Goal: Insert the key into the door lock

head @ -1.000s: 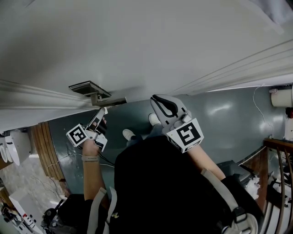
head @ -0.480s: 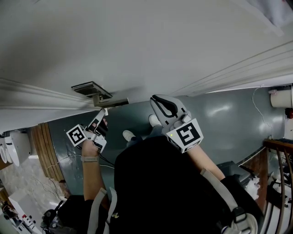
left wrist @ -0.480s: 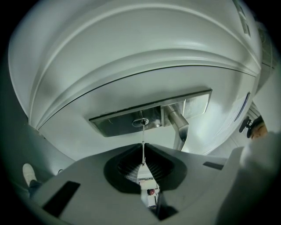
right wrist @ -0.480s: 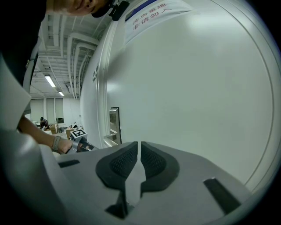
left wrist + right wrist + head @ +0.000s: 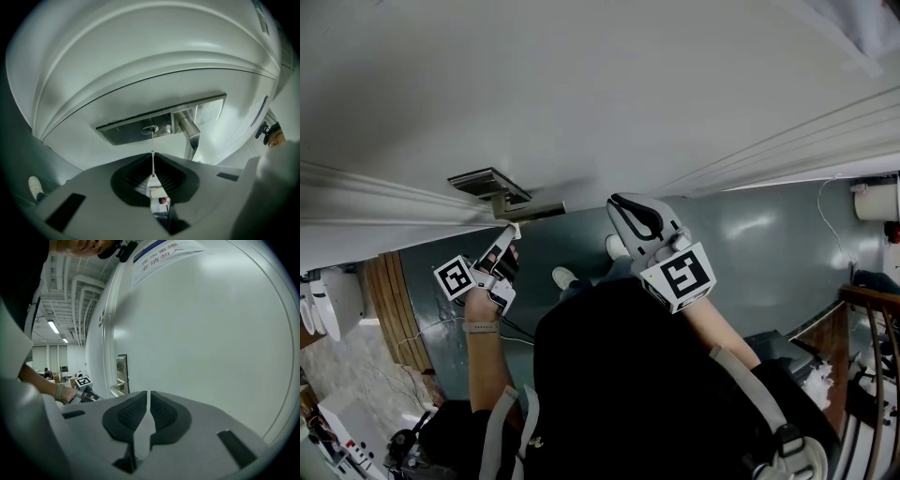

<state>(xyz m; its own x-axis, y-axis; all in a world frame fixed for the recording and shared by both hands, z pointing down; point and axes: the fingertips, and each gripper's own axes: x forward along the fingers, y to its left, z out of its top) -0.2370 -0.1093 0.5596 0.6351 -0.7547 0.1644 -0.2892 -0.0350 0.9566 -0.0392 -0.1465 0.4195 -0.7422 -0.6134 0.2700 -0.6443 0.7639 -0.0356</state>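
A metal lock plate (image 5: 126, 131) with a round keyhole (image 5: 150, 129) sits on the white door (image 5: 140, 56), and a lever handle (image 5: 189, 135) juts out to the right of the keyhole. My left gripper (image 5: 153, 165) is shut on a key (image 5: 152, 157), seen edge-on as a thin blade. The blade's tip reaches the keyhole; how deep it sits I cannot tell. In the head view the left gripper (image 5: 512, 230) points up at the handle (image 5: 531, 208) below the lock plate (image 5: 487, 182). My right gripper (image 5: 627, 208) is shut on nothing, close to the bare door face and right of the lock.
The door's raised panel mouldings (image 5: 787, 141) run across the head view. A grey floor (image 5: 769, 253) lies below, with the person's shoes (image 5: 565, 277) on it. A wooden railing (image 5: 872, 328) stands at the right. The right gripper view shows the left gripper's marker cube (image 5: 83, 381) and a printed notice (image 5: 164, 254).
The lock plate and handle sit very slightly further right in the head view. Both grippers keep their places and stay shut.
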